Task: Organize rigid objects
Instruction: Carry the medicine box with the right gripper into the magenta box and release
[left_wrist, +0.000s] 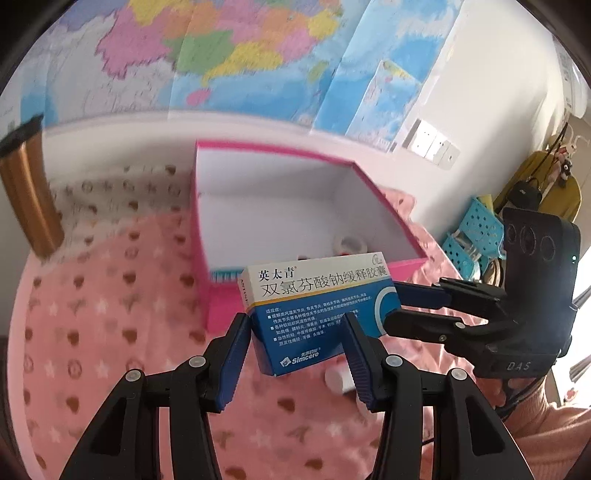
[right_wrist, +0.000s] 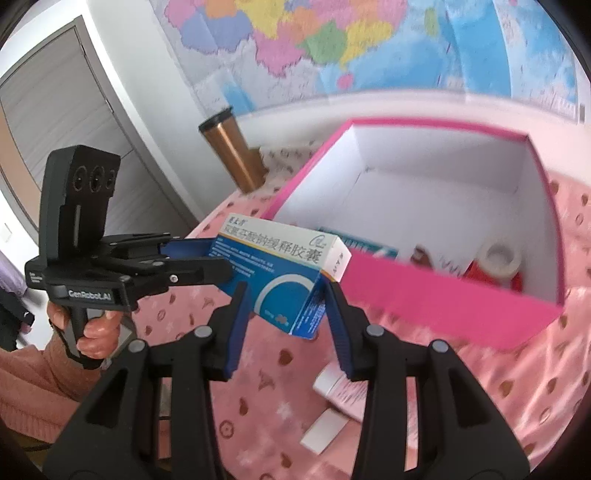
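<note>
Both the left gripper (left_wrist: 295, 332) and right gripper (right_wrist: 286, 299) point downward, fingers clamped.

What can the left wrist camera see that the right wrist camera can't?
Only the left wrist view shows the turquoise perforated baskets and the yellow bag against the wall.

Only the right wrist view shows the grey door, the white tape roll whole inside the pink box, and the person's hand on the other handle.

Both show the blue and white medicine box held by both sets of tongs, left and right, plus the map, the gold tumbler and the pink blanket.
</note>
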